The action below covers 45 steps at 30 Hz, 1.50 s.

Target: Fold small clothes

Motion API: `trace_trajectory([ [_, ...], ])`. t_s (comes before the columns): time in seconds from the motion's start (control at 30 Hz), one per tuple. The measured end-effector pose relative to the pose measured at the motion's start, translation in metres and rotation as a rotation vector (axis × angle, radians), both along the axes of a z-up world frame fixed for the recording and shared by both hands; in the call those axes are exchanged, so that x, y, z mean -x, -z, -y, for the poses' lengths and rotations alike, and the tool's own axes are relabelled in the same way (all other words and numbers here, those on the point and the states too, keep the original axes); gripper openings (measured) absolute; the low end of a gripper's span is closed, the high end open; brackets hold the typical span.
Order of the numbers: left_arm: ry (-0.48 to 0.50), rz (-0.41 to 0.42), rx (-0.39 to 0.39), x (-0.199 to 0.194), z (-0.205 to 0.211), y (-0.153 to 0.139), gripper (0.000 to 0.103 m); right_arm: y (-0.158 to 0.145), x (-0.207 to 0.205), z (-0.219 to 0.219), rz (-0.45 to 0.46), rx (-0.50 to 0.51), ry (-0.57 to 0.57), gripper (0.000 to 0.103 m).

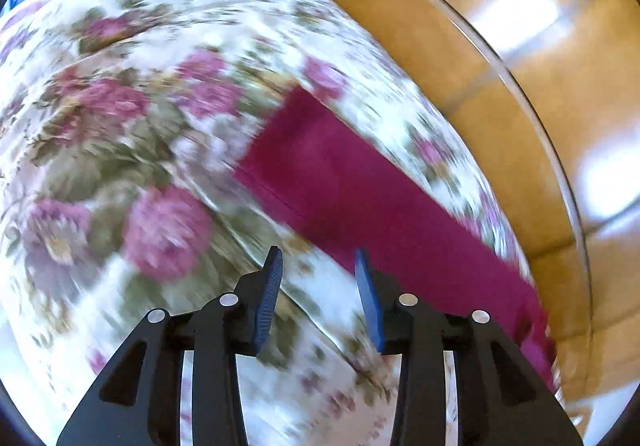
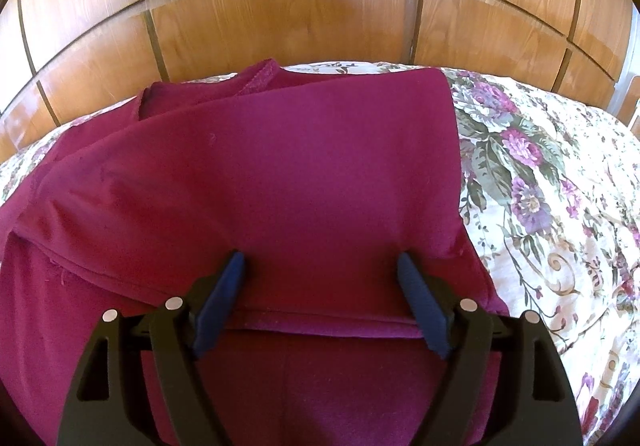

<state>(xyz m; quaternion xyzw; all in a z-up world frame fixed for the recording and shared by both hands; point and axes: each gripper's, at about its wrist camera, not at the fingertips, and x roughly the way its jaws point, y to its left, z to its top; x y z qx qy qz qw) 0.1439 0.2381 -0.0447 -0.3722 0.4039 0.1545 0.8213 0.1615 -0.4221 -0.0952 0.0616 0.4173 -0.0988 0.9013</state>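
Wooden wardrobe panels [image 2: 280, 25] back a bed with a floral bedspread [image 2: 540, 185], a soft, yielding surface. On it lies the maroon garment [image 2: 260, 173], partly folded in layers; it is judged light, limp and non-slippery, best pinched at a hem or corner. The right gripper [image 2: 320, 258] hovers over it, fingers wide apart and empty. The left gripper [image 1: 318, 258] is open, holding nothing, beside the garment's edge.

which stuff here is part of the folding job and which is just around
Job:
- dark magenta cotton garment, partly folded
- left gripper, open
- right gripper, open

Just around:
- floral pink-and-green bedspread under the garment
- glossy wooden panelled wardrobe
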Motion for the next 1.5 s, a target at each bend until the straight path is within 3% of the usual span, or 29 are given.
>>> trace_trajectory([
  [0.23, -0.091, -0.038, 0.035, -0.023, -0.040, 0.018, 0.035, 0.001, -0.001, -0.002, -0.005, 0.022, 0.008, 0.081],
  [0.27, -0.091, -0.051, 0.015, -0.029, -0.040, 0.017, 0.031, 0.001, -0.001, -0.001, -0.005, 0.023, 0.008, 0.081],
  [0.3, -0.083, -0.056, 0.006, -0.034, -0.041, 0.016, 0.017, 0.001, -0.001, -0.001, -0.005, 0.022, 0.009, 0.081],
  [0.33, -0.064, -0.050, 0.003, -0.038, -0.038, 0.014, 0.009, 0.001, -0.001, -0.001, -0.005, 0.020, 0.009, 0.081],
  [0.5, 0.081, 0.066, -0.075, -0.047, 0.006, -0.023, 0.009, 0.002, -0.001, 0.000, -0.002, 0.014, 0.010, 0.081],
  [0.57, 0.153, 0.138, -0.044, -0.047, 0.026, -0.039, 0.009, 0.002, 0.000, -0.001, -0.001, 0.012, 0.010, 0.081],
  [0.63, 0.259, 0.212, -0.058, -0.044, 0.063, -0.062, 0.009, 0.002, 0.000, 0.000, 0.000, 0.007, 0.010, 0.081],
  [0.7, 0.356, 0.241, -0.110, -0.045, 0.105, -0.076, 0.009, 0.002, 0.000, 0.000, 0.002, 0.005, 0.011, 0.081],
  [0.8, 0.498, 0.286, -0.121, -0.045, 0.170, -0.086, 0.009, 0.001, 0.000, -0.001, 0.004, 0.005, 0.012, 0.081],
  [0.97, 0.717, 0.232, -0.158, -0.046, 0.284, -0.058, 0.009, 0.001, 0.000, 0.000, 0.006, -0.003, 0.013, 0.081],
  [1.1, 0.816, 0.152, -0.172, -0.047, 0.343, -0.023, 0.009, 0.002, 0.002, 0.000, 0.011, -0.018, 0.014, 0.081],
  [1.17, 0.844, 0.118, -0.203, -0.044, 0.360, -0.012, 0.014, 0.001, 0.002, 0.001, 0.013, -0.025, 0.015, 0.081],
  [1.23, 0.870, 0.124, -0.201, -0.033, 0.366, -0.010, 0.029, 0.001, 0.002, 0.001, 0.013, -0.026, 0.015, 0.081],
  [1.4, 0.857, 0.143, -0.239, 0.000, 0.347, -0.008, 0.031, -0.008, 0.000, 0.001, -0.021, -0.041, 0.023, 0.081],
  [1.5, 0.860, 0.137, -0.281, 0.028, 0.335, 0.002, 0.031, -0.036, 0.011, -0.016, 0.041, -0.156, -0.036, 0.076],
])
